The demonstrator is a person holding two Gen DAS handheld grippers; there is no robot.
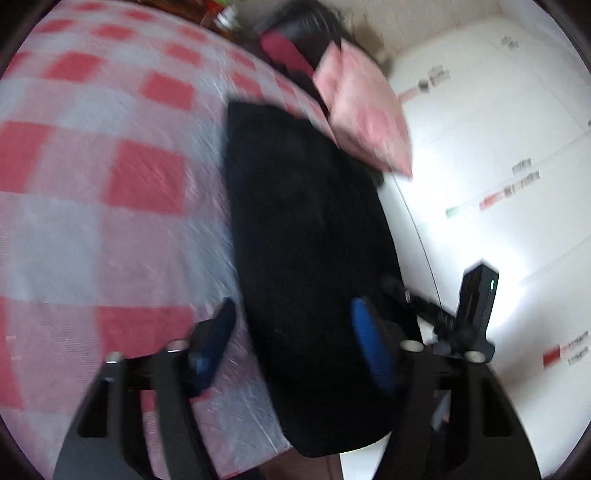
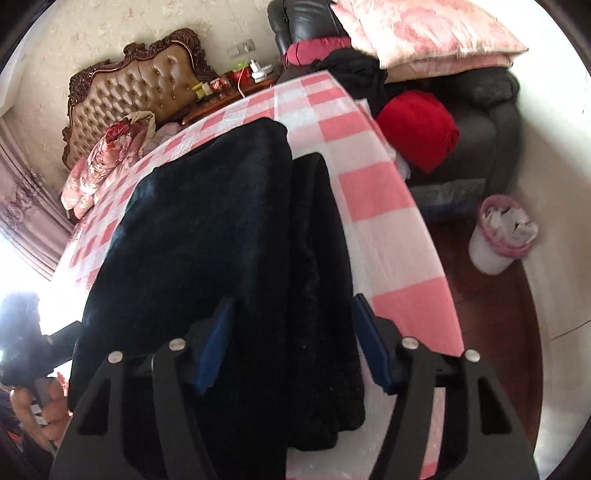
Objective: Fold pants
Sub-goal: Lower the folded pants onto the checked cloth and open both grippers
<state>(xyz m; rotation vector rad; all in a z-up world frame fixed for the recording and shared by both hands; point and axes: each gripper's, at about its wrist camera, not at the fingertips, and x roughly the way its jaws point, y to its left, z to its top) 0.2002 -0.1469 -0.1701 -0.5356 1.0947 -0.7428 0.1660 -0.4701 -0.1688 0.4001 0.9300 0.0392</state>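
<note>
Pink-and-white checked bedding point(image 2: 373, 192) covers the bed beneath us, with a tufted brown headboard point(image 2: 147, 77) against the far wall and a dark leather armchair point(image 2: 495, 110) piled with pink pillows point(image 2: 424, 29) beside it. Across the cover lie the black pants point(image 2: 221, 229) — folded lengthwise, one long panel lapped over the other, near the bed's edge. Our right gripper point(image 2: 291, 343) hangs over their near end, blue pads apart, fabric between but not pinched. Our left gripper point(image 1: 291, 343), in a blurred view, stands open too — one pad over the checks, the other over the dark cloth.
</note>
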